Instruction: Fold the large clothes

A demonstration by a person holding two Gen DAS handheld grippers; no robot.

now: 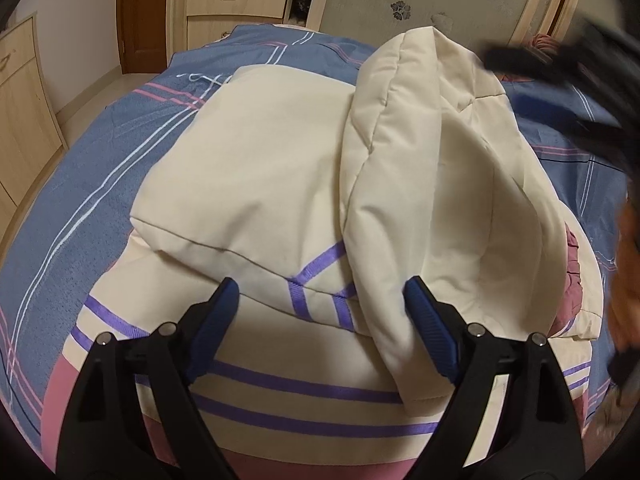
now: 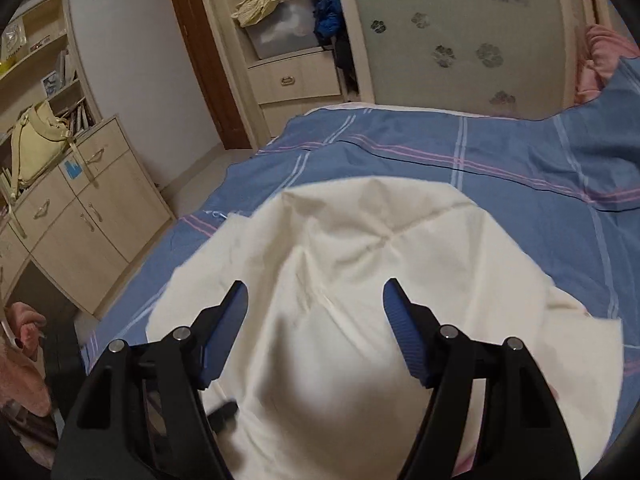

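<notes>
A cream padded jacket [image 1: 280,168] with purple stripes and a pink hem band lies on the bed, its sleeves folded over the body. My left gripper [image 1: 320,296] is open just above its lower middle, with the folded right sleeve [image 1: 432,208] against the right finger. My right gripper [image 2: 314,296] is open and empty above the cream fabric [image 2: 360,264]. In the left wrist view the right gripper shows as a dark blur at the upper right [image 1: 560,76].
The jacket lies on a blue plaid bedspread [image 2: 440,152]. A wardrobe with drawers [image 2: 292,76] stands beyond the bed. A cabinet [image 2: 80,216] with a yellow bag [image 2: 36,148] stands left. A pink cloth [image 2: 604,60] lies at the far right.
</notes>
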